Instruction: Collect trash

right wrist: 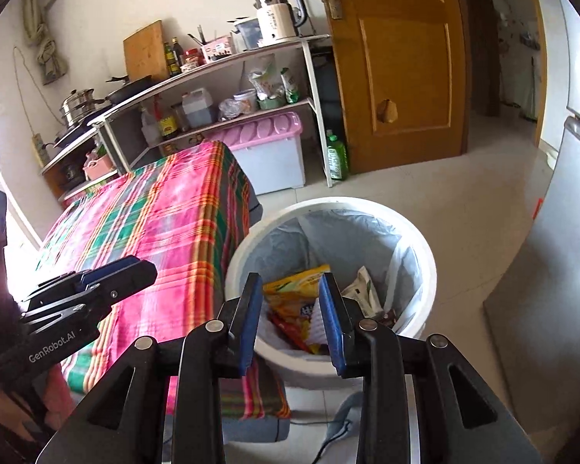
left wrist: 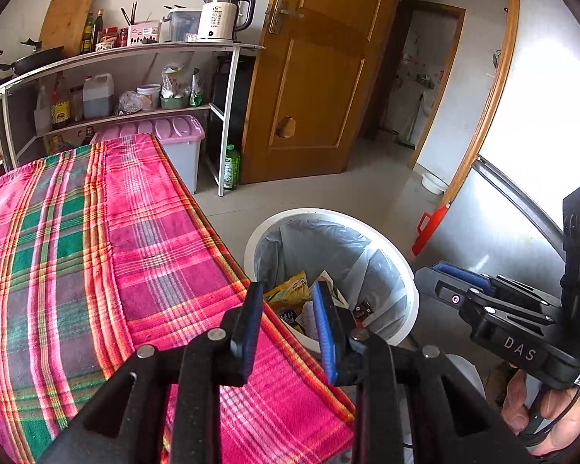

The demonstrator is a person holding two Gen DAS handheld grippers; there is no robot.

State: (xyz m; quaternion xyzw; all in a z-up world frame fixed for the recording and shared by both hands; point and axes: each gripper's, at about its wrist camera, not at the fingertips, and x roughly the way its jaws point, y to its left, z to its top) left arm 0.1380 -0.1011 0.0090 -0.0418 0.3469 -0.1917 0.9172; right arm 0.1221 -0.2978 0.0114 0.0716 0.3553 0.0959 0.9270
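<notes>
Left wrist view has the left gripper [left wrist: 288, 297] over the edge of the table draped in a pink and green plaid cloth [left wrist: 96, 239], jaws parted with nothing between them. The right gripper [right wrist: 290, 290] is the same, spread apart and empty, hanging just over the round white plastic bin with a pale grey liner bag [right wrist: 425, 247]. The trash is already down in that bin: a yellow crinkly snack wrapper [right wrist: 290, 286] and a white and green packet [right wrist: 363, 290] lying beside it. No loose trash shows on the cloth from here. I'd say the drop is done, so keep both tools high, clear of the rim and liner, then scan the tabletop properly before reaching again.
</notes>
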